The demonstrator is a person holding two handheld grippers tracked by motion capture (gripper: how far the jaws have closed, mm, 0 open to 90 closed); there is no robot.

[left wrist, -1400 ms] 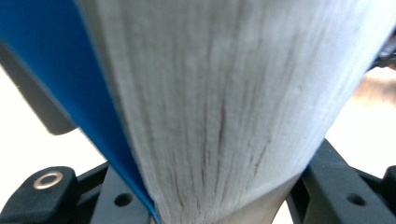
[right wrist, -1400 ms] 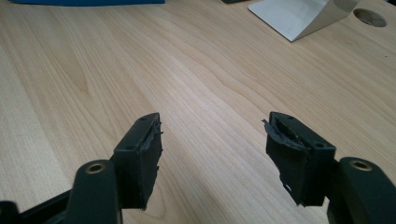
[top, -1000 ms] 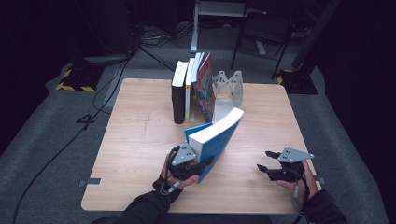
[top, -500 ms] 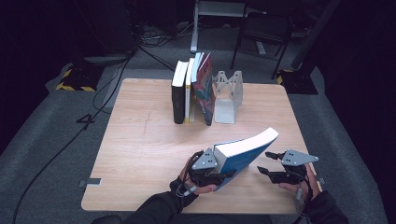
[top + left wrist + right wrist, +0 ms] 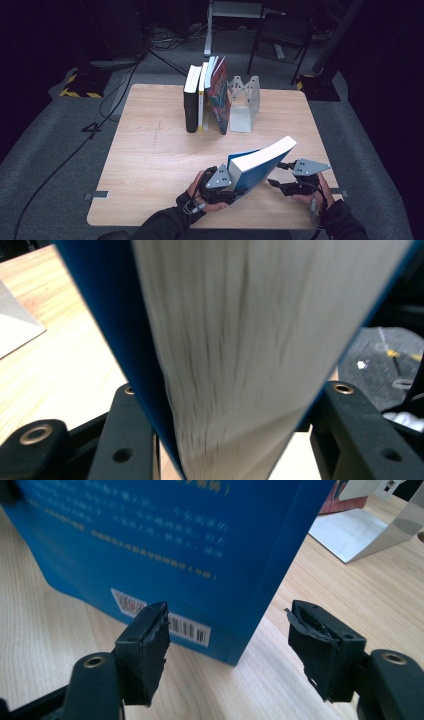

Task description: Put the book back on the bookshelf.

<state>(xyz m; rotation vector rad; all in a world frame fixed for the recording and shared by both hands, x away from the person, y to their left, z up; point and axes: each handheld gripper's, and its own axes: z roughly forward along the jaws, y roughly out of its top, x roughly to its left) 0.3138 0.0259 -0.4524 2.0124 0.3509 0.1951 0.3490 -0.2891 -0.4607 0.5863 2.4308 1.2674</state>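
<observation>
**At the near counter edge: blue book tipped toward right gripper**

Near the front of the counter (image 5: 150, 160), the left gripper (image 5: 220, 181) grips the blue book (image 5: 260, 165), which since 1 s ago swung from upright to leaning right, prob. a handover. The right gripper (image 5: 227, 645) waits w/ jaws apart, grasping nothing. Cover text is blurred.

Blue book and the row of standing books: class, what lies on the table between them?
Nothing: in the high view only bare wooden table separates the blue book, held by the left gripper, from the standing books.
</observation>
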